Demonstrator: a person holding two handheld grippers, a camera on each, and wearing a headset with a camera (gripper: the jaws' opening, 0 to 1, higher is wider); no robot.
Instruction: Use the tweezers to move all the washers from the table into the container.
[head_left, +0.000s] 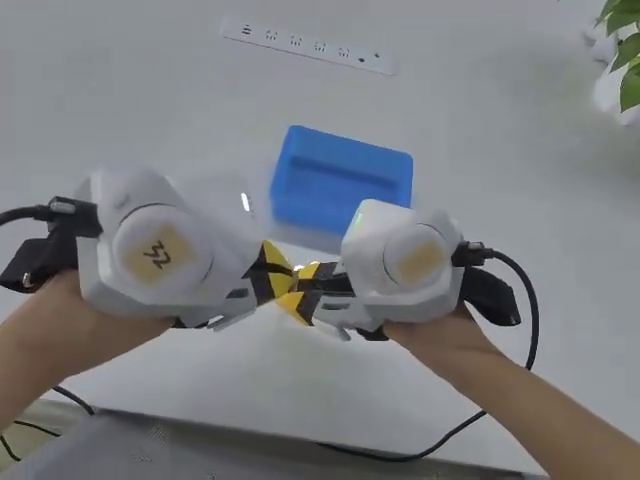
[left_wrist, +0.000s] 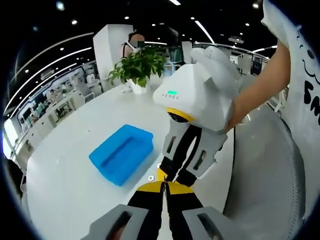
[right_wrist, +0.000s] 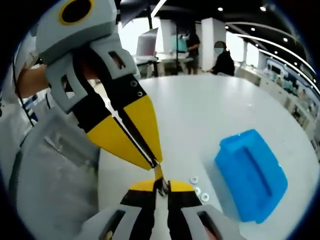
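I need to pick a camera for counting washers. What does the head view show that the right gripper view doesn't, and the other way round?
Head view's extras: a white power strip far across the table, and plant leaves at the upper right.
Right gripper view's extras: three washers lying on the table near the blue container, and people standing in the background.
Shared: the container, the white table, and the left gripper and right gripper meeting tip to tip, jaws closed.
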